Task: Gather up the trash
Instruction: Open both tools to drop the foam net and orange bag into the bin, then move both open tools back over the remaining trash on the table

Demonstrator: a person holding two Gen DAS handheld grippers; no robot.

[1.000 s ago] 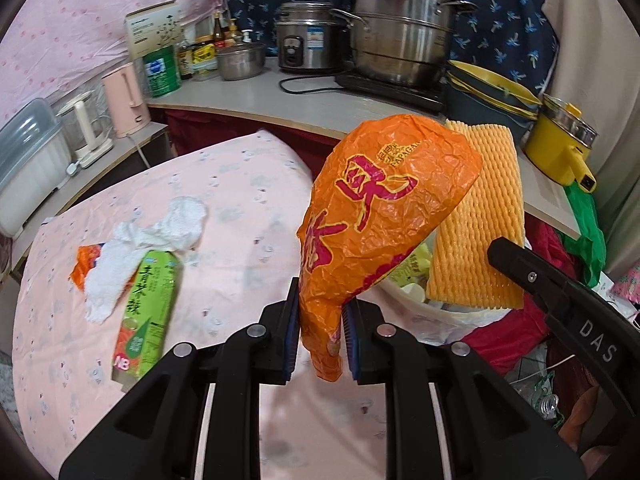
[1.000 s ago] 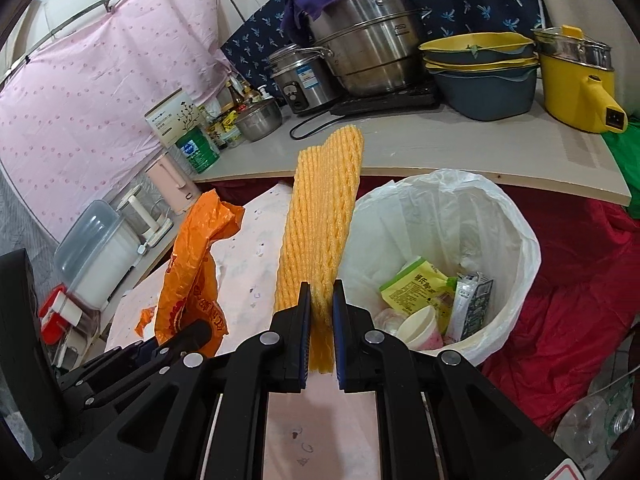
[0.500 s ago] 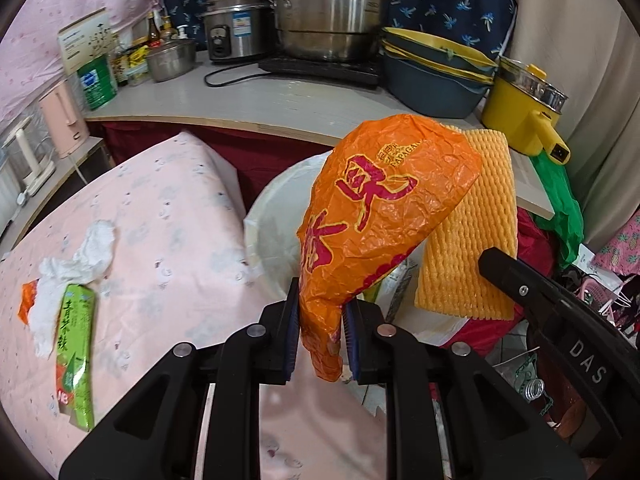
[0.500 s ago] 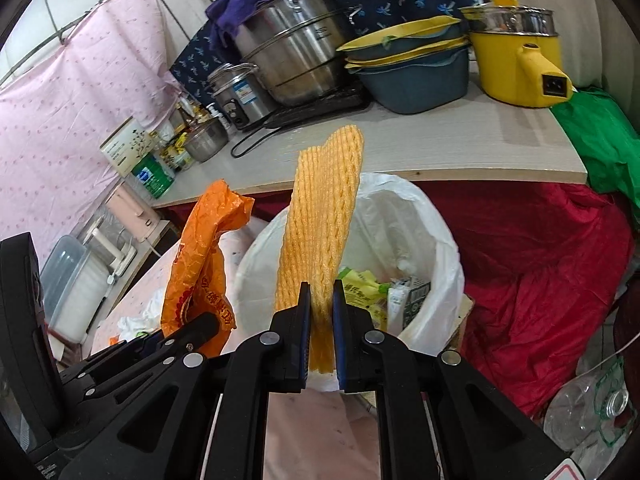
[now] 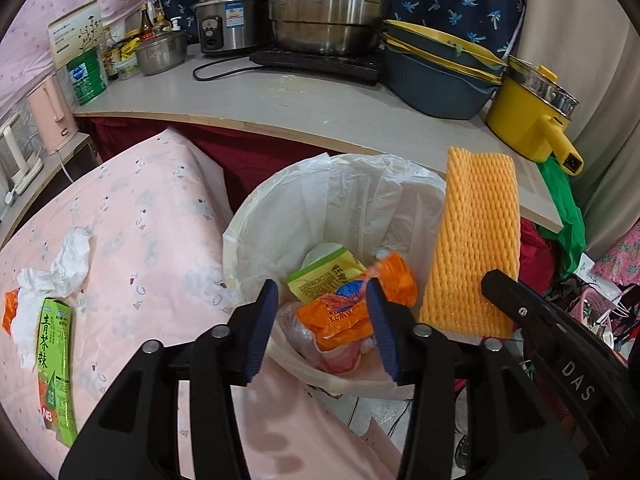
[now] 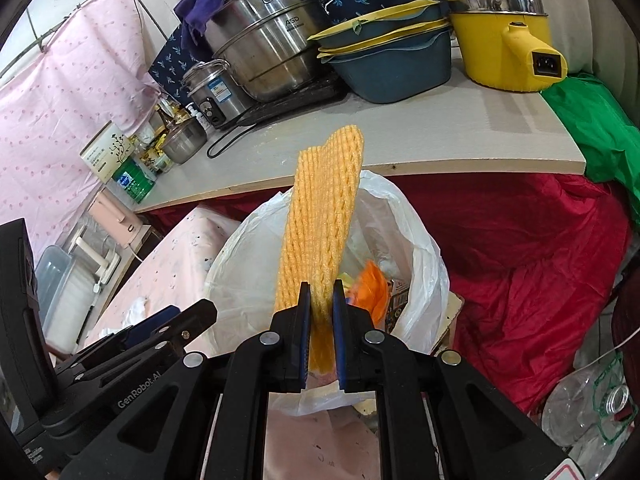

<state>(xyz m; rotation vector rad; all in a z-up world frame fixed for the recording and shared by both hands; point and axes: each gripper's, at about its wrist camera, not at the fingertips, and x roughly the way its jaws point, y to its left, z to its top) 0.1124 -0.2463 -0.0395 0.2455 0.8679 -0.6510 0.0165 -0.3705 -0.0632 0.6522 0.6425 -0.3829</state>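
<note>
The left gripper (image 5: 322, 326) hangs over the bin with its jaws about half apart; they have just been opening, and nothing is pinched between the blue pads (image 5: 260, 328). Seen through the gap, the orange plastic bag (image 5: 352, 304) lies loose inside the bin, crumpled on other rubbish, with a yellow-green packet (image 5: 326, 276) just at its 11 o'clock.

The right gripper (image 6: 320, 334) is closed tight on the lower end of the orange foam net (image 6: 320, 224), which stands up from the jaws toward 12 o'clock, over the bin's mouth. In the left wrist view the same net (image 5: 474, 240) shows at 3 o'clock of the bin, held above its rim by the other black tool.

The trash bin (image 5: 280, 216), lined with a white plastic bag, sits against the edge of the pink-covered surface (image 5: 152, 220). On that cover, at 9 o'clock from the left gripper, lie a green drink carton (image 5: 54, 364), a crumpled white tissue (image 5: 56, 268) touching its upper end, and an orange scrap (image 5: 8, 310) at the tissue's left edge.

Beyond the bin at 12 o'clock runs a grey counter (image 5: 320, 112) with a large steel pot (image 5: 332, 8), a rice cooker (image 5: 230, 20), stacked blue basins (image 5: 436, 76) and a yellow electric pot (image 5: 528, 116).
</note>
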